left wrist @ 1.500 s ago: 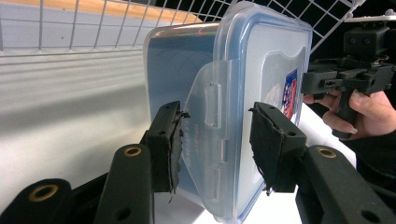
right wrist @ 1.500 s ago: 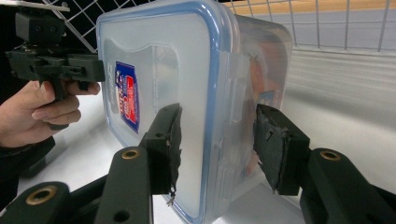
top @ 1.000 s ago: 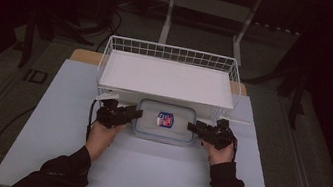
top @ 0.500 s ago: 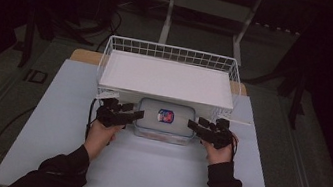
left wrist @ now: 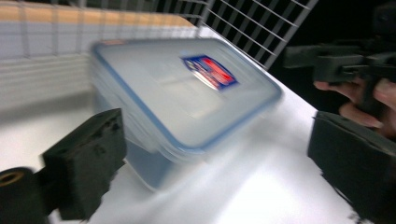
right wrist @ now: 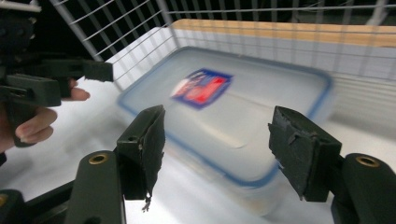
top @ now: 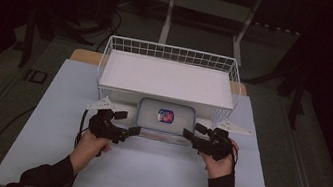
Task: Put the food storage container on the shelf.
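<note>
Overhead, a lidded plastic container (top: 165, 120) is seen on a white table (top: 152, 172), against the front of a white wire basket (top: 170, 71).

Beside it, the left gripper (top: 125, 122) and right gripper (top: 193, 131) are held at its two ends, jaws apart and off it; both have just been opening. From the left gripper view, the blurred container (left wrist: 182, 98) is seen ahead of the spread jaws, untouched. From the right gripper view, the container (right wrist: 229, 121) is framed between separated pads (right wrist: 149, 140), unclamped.
</note>
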